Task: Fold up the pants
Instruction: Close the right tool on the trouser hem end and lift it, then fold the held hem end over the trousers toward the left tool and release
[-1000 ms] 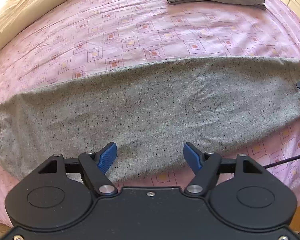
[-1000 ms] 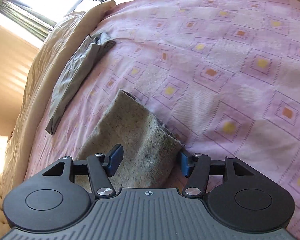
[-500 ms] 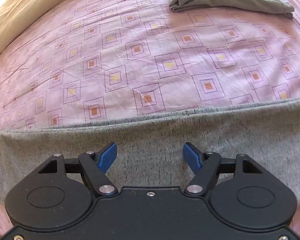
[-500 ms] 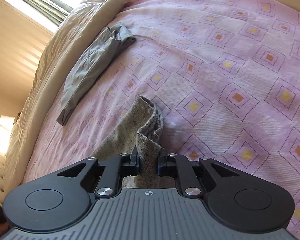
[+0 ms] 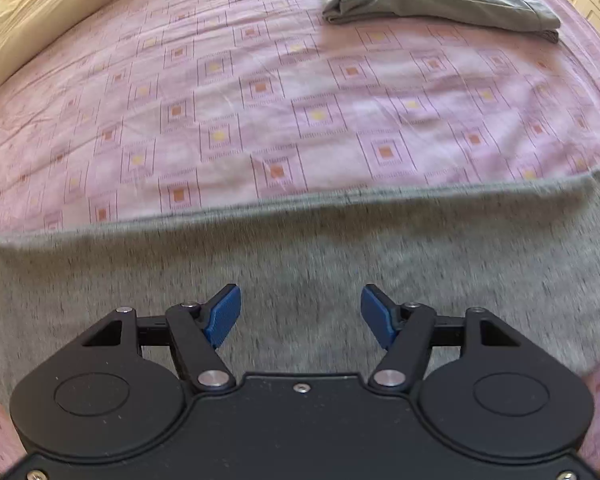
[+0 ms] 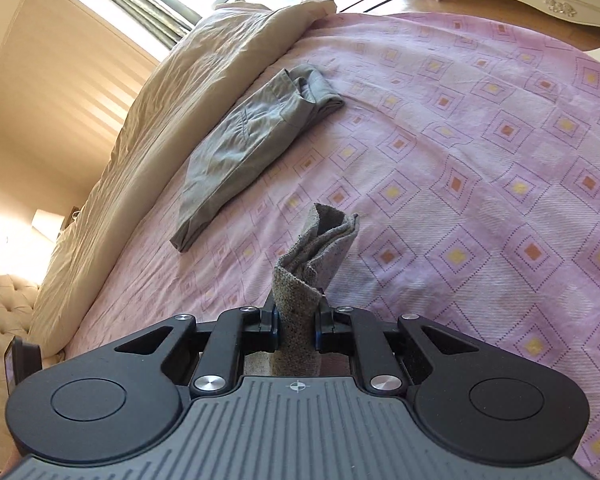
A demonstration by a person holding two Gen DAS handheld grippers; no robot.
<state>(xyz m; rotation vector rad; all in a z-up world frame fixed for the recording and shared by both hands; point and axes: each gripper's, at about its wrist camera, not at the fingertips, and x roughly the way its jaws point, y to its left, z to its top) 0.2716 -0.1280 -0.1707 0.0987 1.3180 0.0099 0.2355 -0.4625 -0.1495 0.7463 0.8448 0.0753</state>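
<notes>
A long pair of speckled grey knit pants (image 5: 300, 264) lies stretched across the pink bedsheet patterned with squares (image 5: 260, 112), and the fold is just starting: one end is pinched and raised off the bed. Next, I judge, the other end needs gripping so both can carry over together. The right gripper (image 6: 296, 326) is clamped tight on that bunched end; the left gripper (image 5: 300, 312), its jaws having just narrowed slightly, hovers wide apart above the cloth, holding nothing.

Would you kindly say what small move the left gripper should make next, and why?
Probably lower the left gripper and close on the speckled grey knit pants beneath it. Its jaws are open and empty, closing slightly, while the right gripper already pinches one bunched end.
</notes>
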